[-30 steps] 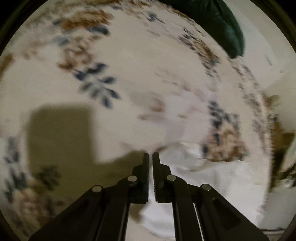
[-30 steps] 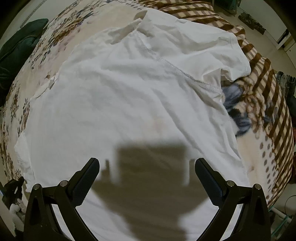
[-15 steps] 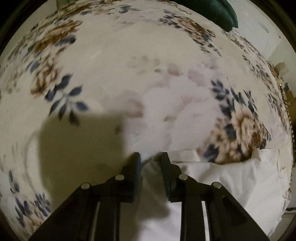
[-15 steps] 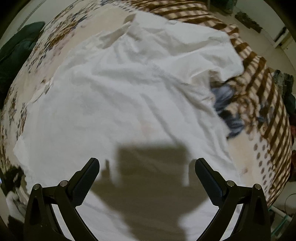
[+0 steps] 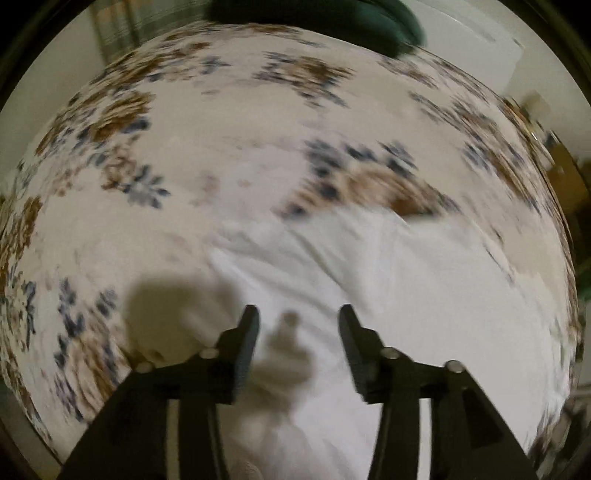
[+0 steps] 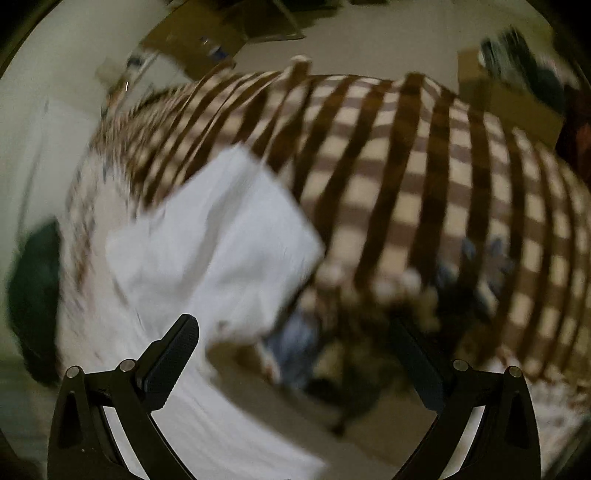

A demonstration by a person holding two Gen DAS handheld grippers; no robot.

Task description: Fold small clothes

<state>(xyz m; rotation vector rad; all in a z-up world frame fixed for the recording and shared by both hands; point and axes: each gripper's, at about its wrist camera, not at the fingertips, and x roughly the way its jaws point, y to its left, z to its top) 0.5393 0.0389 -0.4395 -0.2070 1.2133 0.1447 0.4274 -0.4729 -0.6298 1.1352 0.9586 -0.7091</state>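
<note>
Fingers (image 5: 255, 325) apart over crumpled white shirt (image 5: 424, 295), w/ creases.

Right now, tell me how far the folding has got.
Done: the white shirt lies on the flowered bedspread, part of it doubled over. In hand: nothing; the left tongs have just been opening with no cloth pinched, and the right tongs are wide open. Left: further folds.

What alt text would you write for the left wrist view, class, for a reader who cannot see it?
The left gripper, jaws parted with nothing between them, hangs over a white garment spread on a floral bedspread. Its shadow falls on cloth and bedspread; a dark green cushion sits at the far edge. The picture is motion-blurred.
</note>
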